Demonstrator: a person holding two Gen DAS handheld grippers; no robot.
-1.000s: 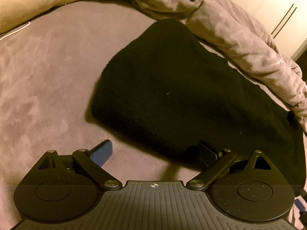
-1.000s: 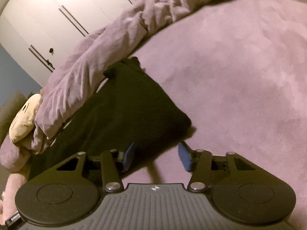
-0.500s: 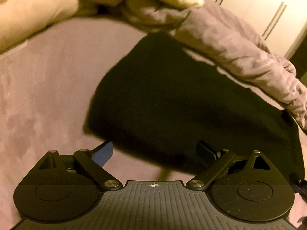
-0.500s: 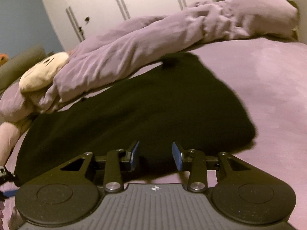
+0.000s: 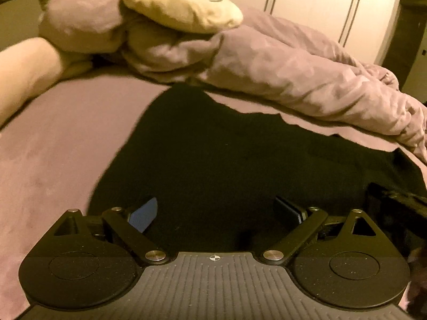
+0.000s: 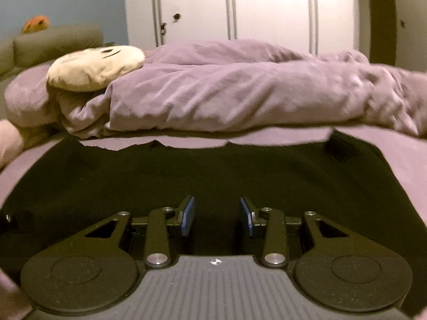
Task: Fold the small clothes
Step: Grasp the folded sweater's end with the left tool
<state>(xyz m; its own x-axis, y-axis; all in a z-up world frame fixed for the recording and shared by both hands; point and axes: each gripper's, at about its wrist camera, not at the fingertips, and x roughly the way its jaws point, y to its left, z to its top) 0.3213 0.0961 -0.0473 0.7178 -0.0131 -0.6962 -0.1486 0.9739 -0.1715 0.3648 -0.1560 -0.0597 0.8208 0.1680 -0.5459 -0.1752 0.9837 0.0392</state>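
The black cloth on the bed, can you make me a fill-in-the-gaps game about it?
1. The garment lying on the bed is ____ in colour.
2. The crumpled duvet behind it is ____.
3. The plush toy's cream face rests on the ____.
4. The pads of the right gripper are ____ in colour.

Missing words: black; purple; duvet; blue

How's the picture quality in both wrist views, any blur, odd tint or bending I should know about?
Left wrist view: dim yellow-brown cast, motion smear on the plush toy and duvet; the black garment shows no texture. Right wrist view: cooler tint, the wardrobe doors wash out bright, the duvet's right end is blurred, and fisheye bending curves the bed at the edges.
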